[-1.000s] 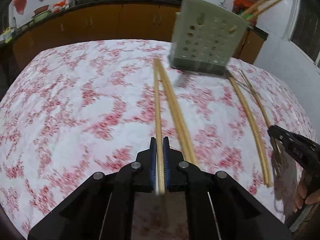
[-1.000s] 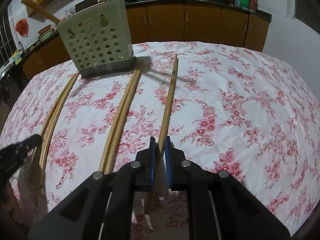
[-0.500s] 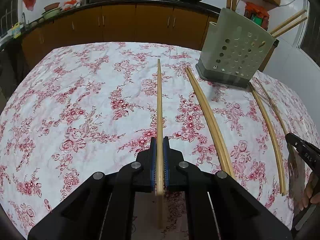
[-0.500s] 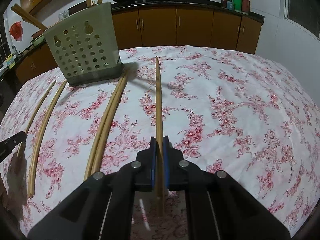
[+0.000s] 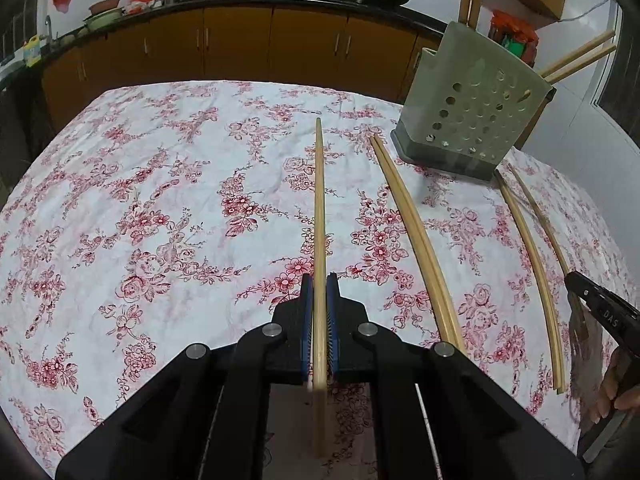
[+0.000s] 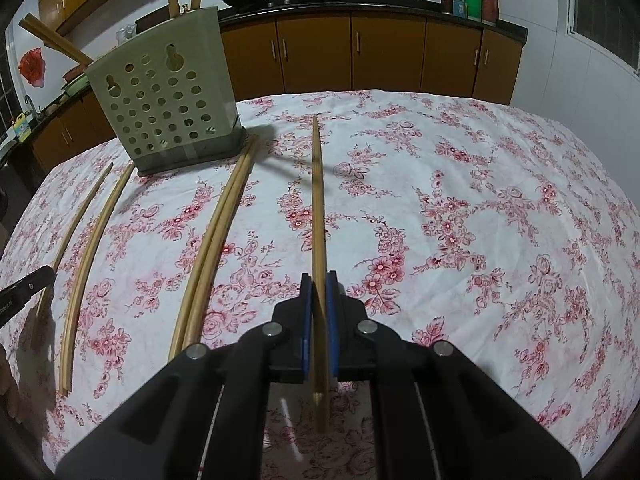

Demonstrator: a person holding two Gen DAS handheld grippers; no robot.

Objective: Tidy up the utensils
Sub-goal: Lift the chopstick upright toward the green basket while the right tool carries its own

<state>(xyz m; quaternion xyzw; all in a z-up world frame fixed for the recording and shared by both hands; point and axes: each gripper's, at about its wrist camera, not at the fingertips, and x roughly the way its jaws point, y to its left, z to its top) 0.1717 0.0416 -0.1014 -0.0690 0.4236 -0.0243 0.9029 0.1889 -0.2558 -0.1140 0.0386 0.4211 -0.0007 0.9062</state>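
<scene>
My left gripper is shut on a single wooden chopstick that points straight away over the floral cloth. My right gripper is shut on another chopstick, also pointing away. The perforated green utensil holder stands at the far right of the left wrist view, and the holder appears far left in the right wrist view, with several chopsticks sticking out of it. One loose pair of chopsticks and a second pair lie on the cloth between the two grippers.
The table with its red-flowered cloth drops off at the far edge towards brown kitchen cabinets. The right gripper's tip shows at the right edge of the left wrist view. The left gripper's tip shows at the left edge of the right wrist view.
The left gripper carried its chopstick leftwards, away from the loose pair, then held still. The chopstick in the right gripper went from slanted to straight ahead.
</scene>
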